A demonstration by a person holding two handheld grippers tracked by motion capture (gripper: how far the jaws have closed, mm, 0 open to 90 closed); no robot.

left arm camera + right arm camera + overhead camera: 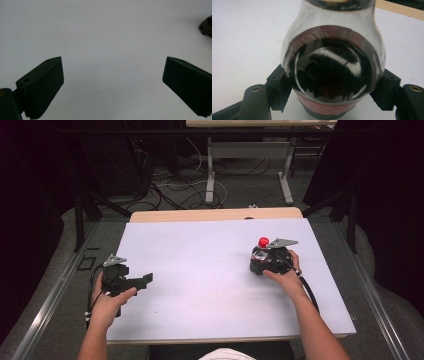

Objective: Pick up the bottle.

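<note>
The right gripper (332,100) is clamped on a bottle (332,67) with a red cap (263,241), standing at the right of the table (200,270). The jaws press its rounded lower body — smooth, curved glass, so it could squirm out or tip if lifted fast. The left gripper (112,85) hangs open over bare table, well apart, too far to steady it.

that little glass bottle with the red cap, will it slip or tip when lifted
The bottle looks smooth and rounded, so it may slip where the right gripper pinches it. Dark liquid fills much of it, so probably heavy for its size. Glass: likely fragile if dropped.
</note>
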